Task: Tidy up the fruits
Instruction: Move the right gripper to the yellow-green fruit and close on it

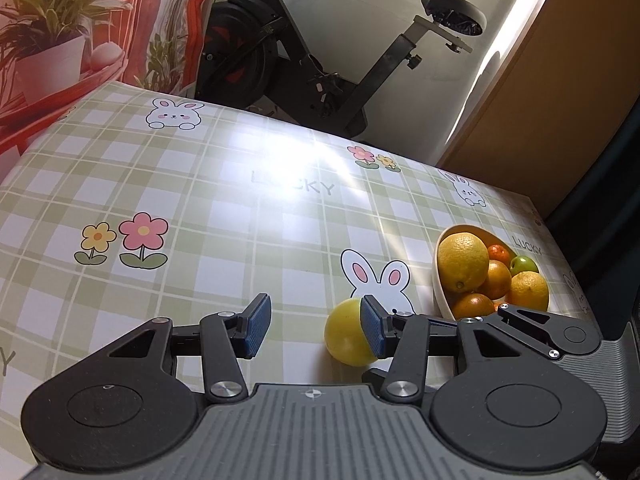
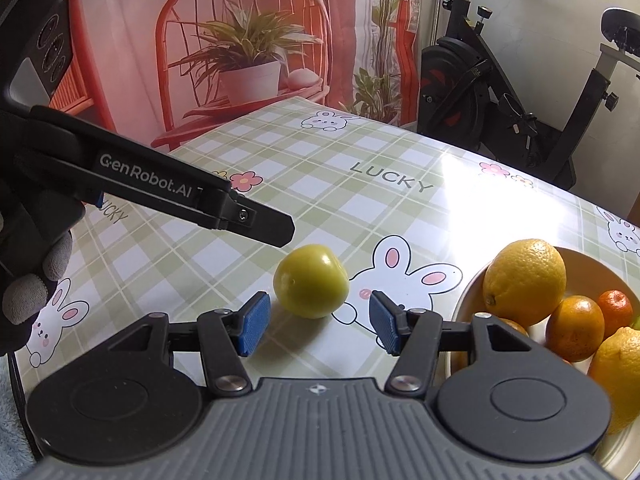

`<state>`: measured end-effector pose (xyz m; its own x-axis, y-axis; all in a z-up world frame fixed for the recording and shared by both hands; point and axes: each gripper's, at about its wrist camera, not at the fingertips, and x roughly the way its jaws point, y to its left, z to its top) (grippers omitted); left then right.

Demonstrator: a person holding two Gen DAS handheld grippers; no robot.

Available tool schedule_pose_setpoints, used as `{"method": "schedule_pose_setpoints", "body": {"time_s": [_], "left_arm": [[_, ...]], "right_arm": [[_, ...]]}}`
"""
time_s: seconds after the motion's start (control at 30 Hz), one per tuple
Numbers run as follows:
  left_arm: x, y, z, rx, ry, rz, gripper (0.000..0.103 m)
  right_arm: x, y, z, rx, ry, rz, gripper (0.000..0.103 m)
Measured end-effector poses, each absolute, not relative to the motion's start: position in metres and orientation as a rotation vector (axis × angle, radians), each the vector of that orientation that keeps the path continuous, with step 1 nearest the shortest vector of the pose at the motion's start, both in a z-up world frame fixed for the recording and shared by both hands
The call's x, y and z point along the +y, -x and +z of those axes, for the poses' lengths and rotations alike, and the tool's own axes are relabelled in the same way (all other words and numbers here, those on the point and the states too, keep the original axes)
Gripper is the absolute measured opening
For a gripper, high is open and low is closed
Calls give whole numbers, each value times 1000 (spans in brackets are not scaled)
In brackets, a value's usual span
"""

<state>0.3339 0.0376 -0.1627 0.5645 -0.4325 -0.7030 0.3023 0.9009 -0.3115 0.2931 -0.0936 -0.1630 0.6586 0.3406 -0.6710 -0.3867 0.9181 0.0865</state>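
A yellow-green round fruit (image 2: 311, 281) lies on the checked tablecloth just ahead of my right gripper (image 2: 320, 328), which is open with nothing between its blue pads. In the left wrist view the same fruit (image 1: 346, 336) sits partly behind the right finger of my open left gripper (image 1: 315, 328), outside the gap. A cream bowl (image 1: 439, 284) to the right holds lemons (image 1: 463, 261), oranges (image 1: 497, 279) and a green apple (image 1: 524, 265). From the right wrist view the left gripper (image 2: 276, 230) hangs above and left of the fruit, and the bowl (image 2: 592, 268) is at right.
The table (image 1: 224, 200) wears a green plaid cloth with rabbits and flowers. An exercise bike (image 1: 304, 52) stands past its far edge, and a printed backdrop (image 2: 248, 40) of a chair and plant hangs behind. A gloved hand (image 2: 36, 276) holds the left gripper.
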Motion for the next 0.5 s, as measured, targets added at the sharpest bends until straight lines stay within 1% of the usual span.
{"method": "schedule_pose_setpoints", "body": {"time_s": [0.3,0.5], "left_arm": [[26,-334,-173,887,170,-474,52],[24,-333,-178,896,172,-492,52]], "right_arm": [[-86,-303,-170,758,74,418,58],[-85,-305,-173,764,66,425,55]]}}
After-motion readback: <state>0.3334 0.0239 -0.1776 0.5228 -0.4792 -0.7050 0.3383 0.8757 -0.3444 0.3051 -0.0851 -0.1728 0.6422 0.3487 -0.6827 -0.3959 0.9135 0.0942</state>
